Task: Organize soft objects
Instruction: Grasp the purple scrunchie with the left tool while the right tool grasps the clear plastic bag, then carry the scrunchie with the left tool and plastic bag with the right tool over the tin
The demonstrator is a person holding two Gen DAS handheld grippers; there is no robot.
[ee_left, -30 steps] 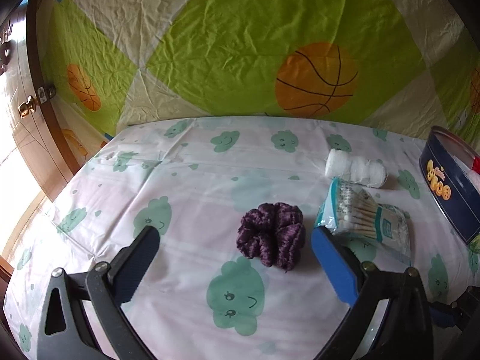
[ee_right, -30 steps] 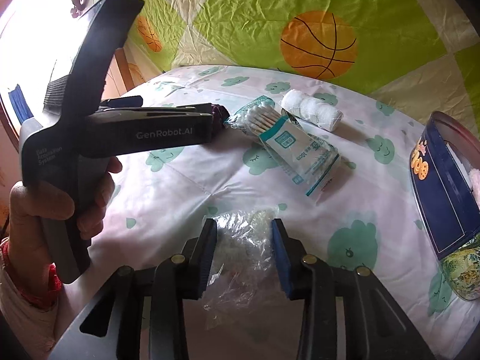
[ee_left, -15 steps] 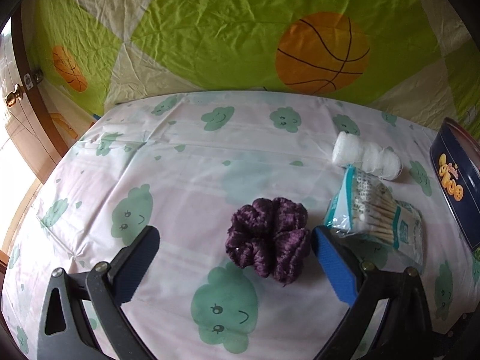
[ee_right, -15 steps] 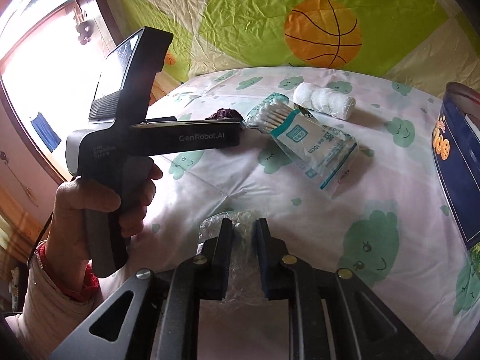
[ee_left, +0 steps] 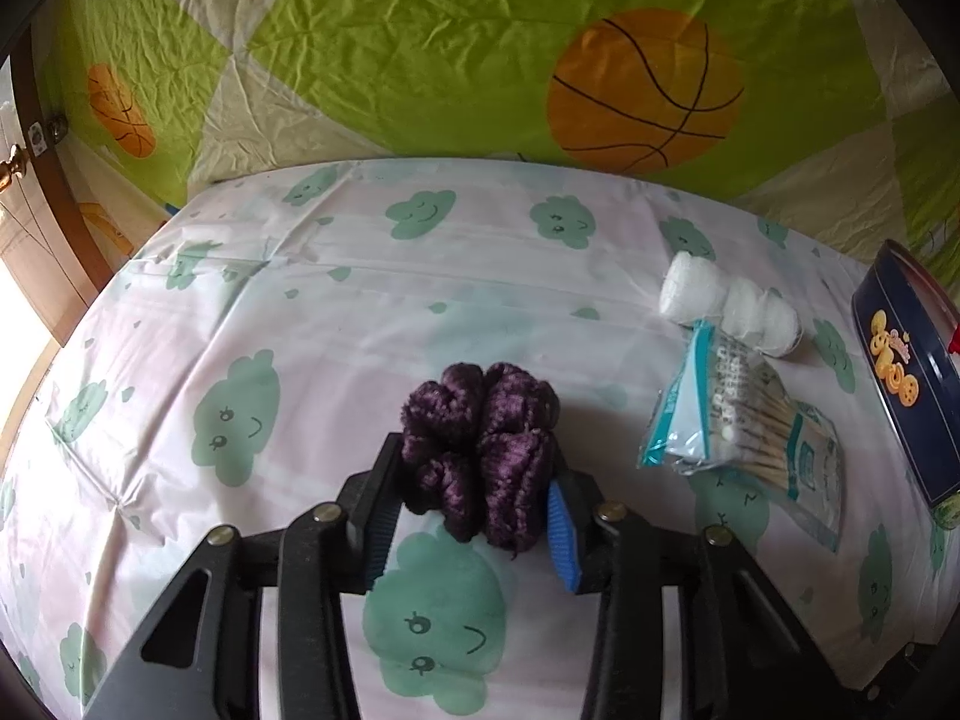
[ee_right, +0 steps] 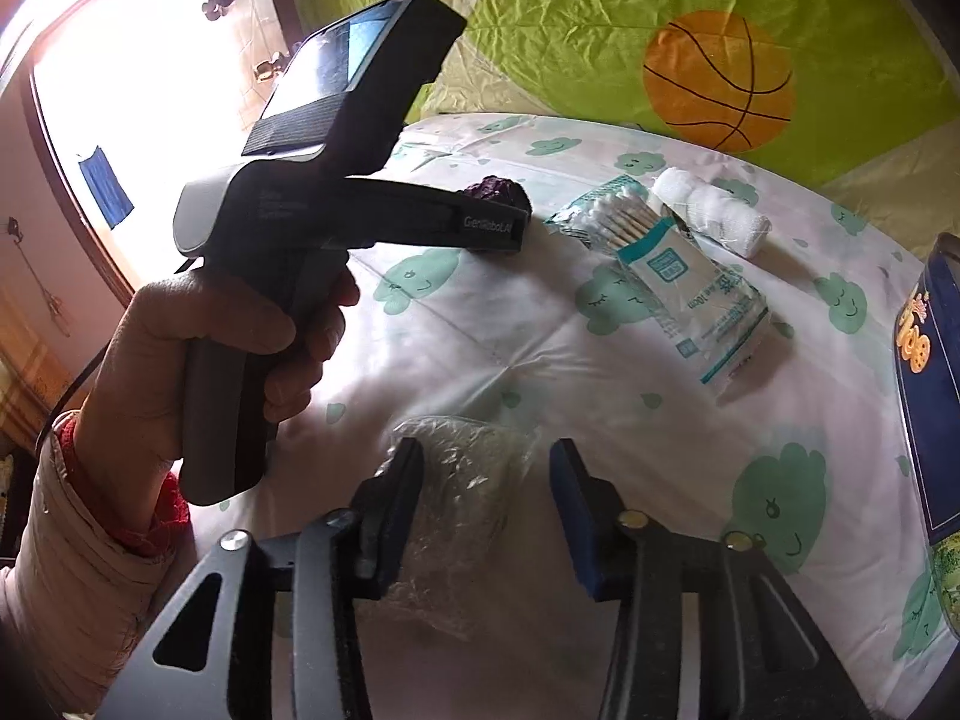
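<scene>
The purple scrunchie (ee_left: 480, 450) lay on the cloud-print sheet (ee_left: 300, 330), well to the left of the blue tin (ee_left: 900, 384) that stood at the sheet's right edge. The left gripper (ee_left: 471, 510) had its two blue-padded fingers pressed against the scrunchie's near flanks, one on each side, so it was closed on the fabric. Whether the scrunchie had left the sheet could not be told.

It looked light and very soft, a ruffled velvety ring that would squash under the pads and spring back. It seemed unlikely to slip or break. Across the bunched lobes, as the fingers sat, looked a sound place to hold, though a loose fold might pull free if only the outer ruffle were caught.

The scrunchie was roughly round and lay flat, so it had no real long axis and pointed nowhere in particular; the seam between its lobes ran away from the camera.

Between the scrunchie and the tin lay a packet of cotton swabs (ee_left: 750, 438), its long axis slanting toward the tin's near end, and beyond it a white gauze roll (ee_left: 726, 306).

The right gripper (ee_right: 486, 516) hovered with its fingers spread apart over a crumpled clear plastic bag (ee_right: 462, 480), gripping nothing.
</scene>
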